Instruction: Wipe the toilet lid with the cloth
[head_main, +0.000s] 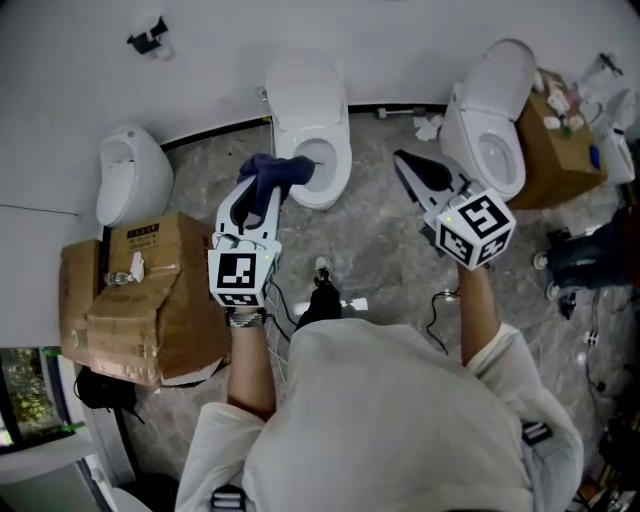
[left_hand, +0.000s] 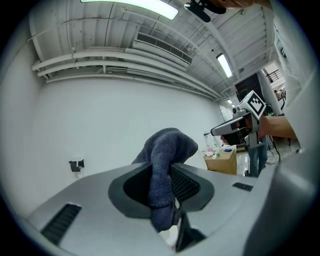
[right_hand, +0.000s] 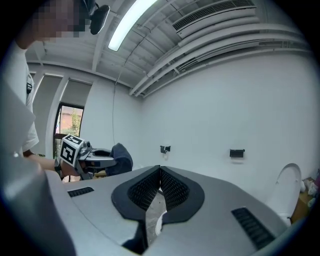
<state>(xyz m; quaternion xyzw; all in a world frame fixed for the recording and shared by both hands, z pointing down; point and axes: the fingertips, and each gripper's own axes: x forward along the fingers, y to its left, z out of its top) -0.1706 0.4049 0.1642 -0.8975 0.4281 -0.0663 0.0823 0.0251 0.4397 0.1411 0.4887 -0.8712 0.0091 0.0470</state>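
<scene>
L gripper (head_main: 262, 200) fingers were clenched on a bunched, fuzzy dark-blue cloth (head_main: 277, 170), near the glossy white oval toilet (head_main: 305, 100). R gripper (head_main: 405, 162) fingers were pressed together, empty. A 2nd toilet (head_main: 490, 130), a urinal (head_main: 130, 180) and a crumpled cardboard box (head_main: 140, 310) stood around.

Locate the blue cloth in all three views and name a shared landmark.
Head view: blue cloth upper centre, held by left gripper before the middle toilet.
Left gripper view: centre, pinched between its fingers.
Right gripper view: mid-left, small.
Shared landmark: the white wall.
</scene>
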